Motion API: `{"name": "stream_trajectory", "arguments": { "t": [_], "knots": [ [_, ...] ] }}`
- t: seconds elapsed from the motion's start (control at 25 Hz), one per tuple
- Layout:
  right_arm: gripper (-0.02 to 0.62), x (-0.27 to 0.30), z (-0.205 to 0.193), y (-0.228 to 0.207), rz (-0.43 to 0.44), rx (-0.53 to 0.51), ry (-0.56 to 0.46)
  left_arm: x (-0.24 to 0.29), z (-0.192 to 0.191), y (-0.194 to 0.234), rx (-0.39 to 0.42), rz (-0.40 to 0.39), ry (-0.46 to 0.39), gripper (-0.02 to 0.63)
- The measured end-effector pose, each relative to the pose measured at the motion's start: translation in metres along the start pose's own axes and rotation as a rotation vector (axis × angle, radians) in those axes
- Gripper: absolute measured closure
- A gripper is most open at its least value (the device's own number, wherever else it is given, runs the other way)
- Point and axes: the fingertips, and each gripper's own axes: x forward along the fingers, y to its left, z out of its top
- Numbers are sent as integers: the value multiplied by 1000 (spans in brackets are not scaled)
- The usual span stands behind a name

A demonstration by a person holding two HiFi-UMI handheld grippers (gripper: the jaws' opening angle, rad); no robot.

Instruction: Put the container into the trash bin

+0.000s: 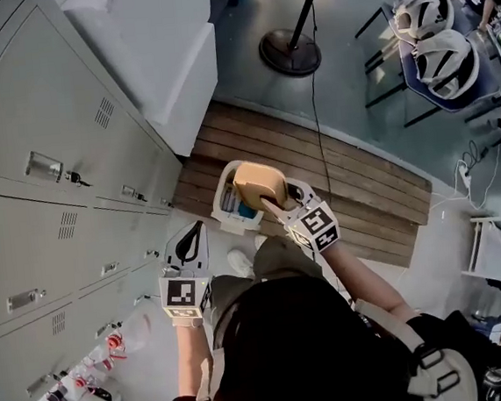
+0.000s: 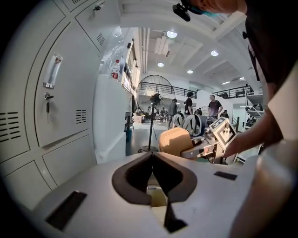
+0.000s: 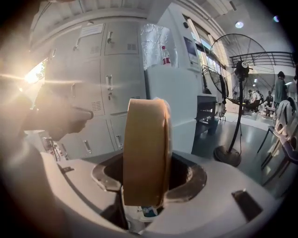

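A tan, rounded container (image 1: pixel 258 184) hangs over the white trash bin (image 1: pixel 225 213) on the floor, with my right gripper (image 1: pixel 270 202) shut on it. The right gripper view shows the container (image 3: pixel 144 148) edge-on between the jaws, and bin contents (image 3: pixel 142 214) show below it. My left gripper (image 1: pixel 190 236) is lower and to the left of the bin, its black pads meeting at the tip, with nothing held. In the left gripper view, past the shut left gripper (image 2: pixel 152 156), I see the container (image 2: pixel 174 142) and the right gripper's marker cube (image 2: pixel 222 131).
Grey lockers (image 1: pixel 47 197) line the left side, with a white cabinet (image 1: pixel 167 62) beyond them. The bin stands on wooden boards (image 1: pixel 336 178). A standing fan base (image 1: pixel 289 52) and its cord lie further off. Small bottles (image 1: pixel 106 350) sit at lower left.
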Motion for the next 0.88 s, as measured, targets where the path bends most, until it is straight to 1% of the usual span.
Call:
{"name": "stream_trajectory", "arguments": {
  "t": [0.2, 0.32, 0.64, 0.88],
  "knots": [
    [371, 25, -24, -6, 59, -7, 72, 3, -7, 7, -16, 49, 42, 597],
    [370, 38, -39, -10, 93, -2, 104, 3, -13, 10, -42, 86, 75, 597],
    [371, 72, -79, -17, 156, 0, 184, -1, -34, 12, -70, 155, 146, 597],
    [371, 95, -111, -22, 194, -12, 239, -4, -53, 9, -106, 198, 177, 597]
  ]
}}
